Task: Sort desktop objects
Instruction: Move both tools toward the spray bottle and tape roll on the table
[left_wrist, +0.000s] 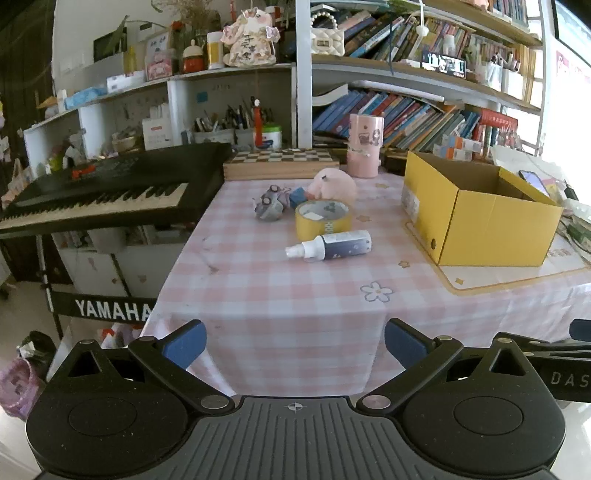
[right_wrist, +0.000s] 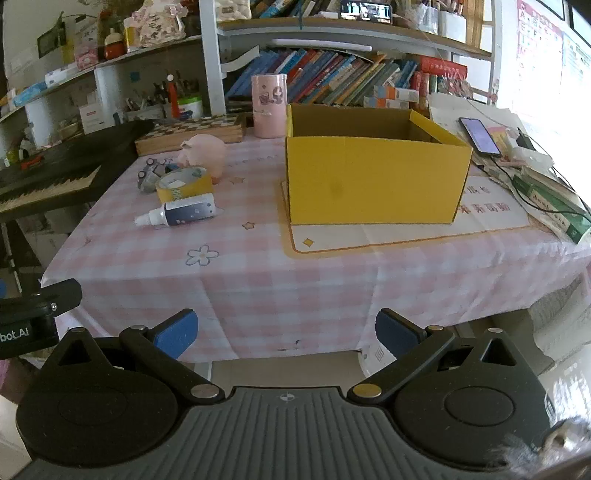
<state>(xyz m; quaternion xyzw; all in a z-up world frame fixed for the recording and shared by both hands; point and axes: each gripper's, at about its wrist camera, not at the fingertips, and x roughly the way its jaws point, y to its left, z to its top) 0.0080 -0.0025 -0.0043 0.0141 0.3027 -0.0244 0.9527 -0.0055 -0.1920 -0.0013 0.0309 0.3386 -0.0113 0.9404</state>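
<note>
Indoors: pink-check tablecloth w/ yellow box

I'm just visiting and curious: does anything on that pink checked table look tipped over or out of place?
Only the spray bottle stands out: it lies on its side in front of the roll of yellow tape, nozzle pointing away from the yellow box. Nothing looks spilled or broken.
</note>
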